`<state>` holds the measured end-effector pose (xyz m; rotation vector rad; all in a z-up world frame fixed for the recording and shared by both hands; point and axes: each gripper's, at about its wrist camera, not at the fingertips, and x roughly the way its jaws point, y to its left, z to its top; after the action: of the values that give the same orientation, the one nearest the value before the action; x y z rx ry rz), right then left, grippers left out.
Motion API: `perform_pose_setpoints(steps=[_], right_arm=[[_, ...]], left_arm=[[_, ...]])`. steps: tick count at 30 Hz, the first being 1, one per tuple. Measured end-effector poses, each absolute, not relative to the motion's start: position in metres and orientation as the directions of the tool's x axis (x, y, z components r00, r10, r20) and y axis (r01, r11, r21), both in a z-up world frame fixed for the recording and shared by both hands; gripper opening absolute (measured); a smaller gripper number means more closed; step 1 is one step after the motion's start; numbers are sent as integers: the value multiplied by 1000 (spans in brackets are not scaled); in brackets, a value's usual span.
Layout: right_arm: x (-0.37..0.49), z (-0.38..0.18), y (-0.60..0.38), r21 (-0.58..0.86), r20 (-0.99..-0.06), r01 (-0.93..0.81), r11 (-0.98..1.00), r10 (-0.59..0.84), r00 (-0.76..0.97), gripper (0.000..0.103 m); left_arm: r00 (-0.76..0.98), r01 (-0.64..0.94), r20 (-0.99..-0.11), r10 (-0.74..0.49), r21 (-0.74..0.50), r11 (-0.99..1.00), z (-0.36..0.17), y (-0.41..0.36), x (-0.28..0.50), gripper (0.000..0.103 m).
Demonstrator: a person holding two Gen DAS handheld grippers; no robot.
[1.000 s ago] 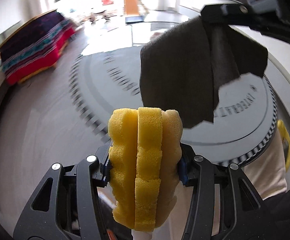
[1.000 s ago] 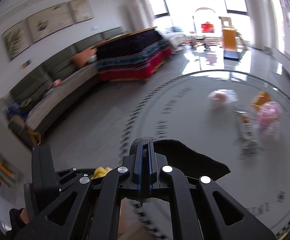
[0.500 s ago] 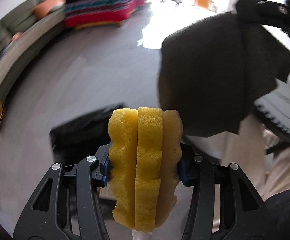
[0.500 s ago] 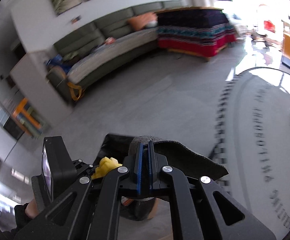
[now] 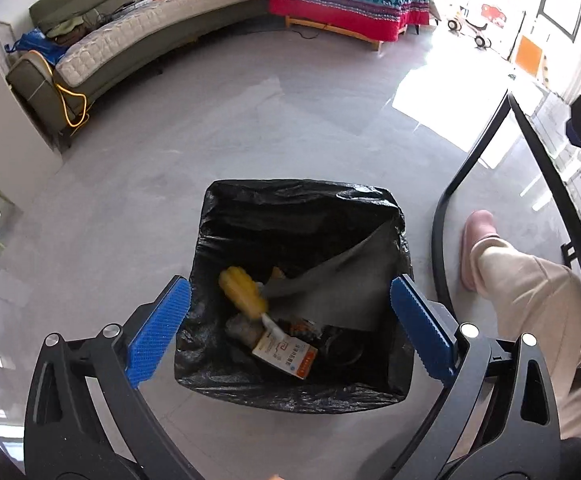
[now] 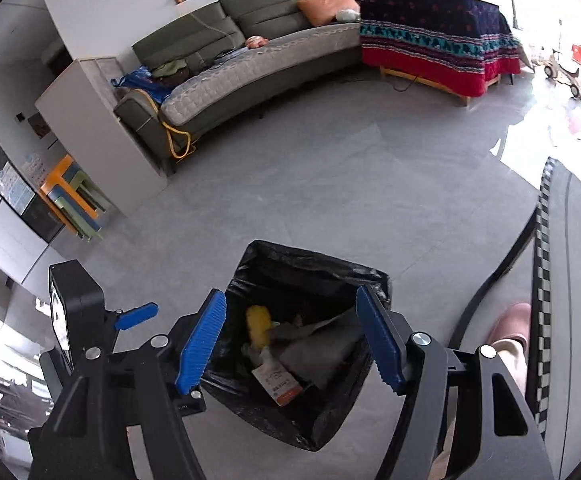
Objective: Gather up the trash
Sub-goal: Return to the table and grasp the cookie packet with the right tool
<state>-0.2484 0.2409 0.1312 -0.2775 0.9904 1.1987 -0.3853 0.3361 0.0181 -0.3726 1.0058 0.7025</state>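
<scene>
Black liner (image 5: pixel 302 208) on the bin, yellow sponge (image 5: pixel 242 290) and grey cloth (image 5: pixel 330 284) inside, a white-and-orange carton (image 5: pixel 286 356), blue ribbed pads (image 5: pixel 158 334), pink slipper (image 5: pixel 476 240), grey floor (image 5: pixel 210 128), red-and-navy patterned blanket (image 6: pixel 434 40).

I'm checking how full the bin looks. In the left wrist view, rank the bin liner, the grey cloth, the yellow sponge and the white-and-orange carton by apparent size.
Largest to smallest:
1. black bin liner
2. grey cloth
3 and 4. yellow sponge and white-and-orange carton: these look about alike, and both are partly covered, so I won't rank them.
</scene>
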Motion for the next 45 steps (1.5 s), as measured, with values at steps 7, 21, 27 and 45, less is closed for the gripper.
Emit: perform_pose_setpoints(steps=[7,21,27,45], right_arm=[[-229,139,216,284,-745,-855,433,661,88,69],[-140,155,110,226,-729,-744,629,616,300,69],[-83,142,43,231,-746,-622,748,547,380,69],[60,102,-109,163,-804,-324,932,316,504,69]], left_arm=[[381,-610,-862,334,37,791,23,319,-357,97],[520,-399,-819,242,17,917,58,249,-249,97],[533,-268,-832,156,8,963,59,206,-181,97],[565,95,-824,-47,8,995,63,84,-9,97]])
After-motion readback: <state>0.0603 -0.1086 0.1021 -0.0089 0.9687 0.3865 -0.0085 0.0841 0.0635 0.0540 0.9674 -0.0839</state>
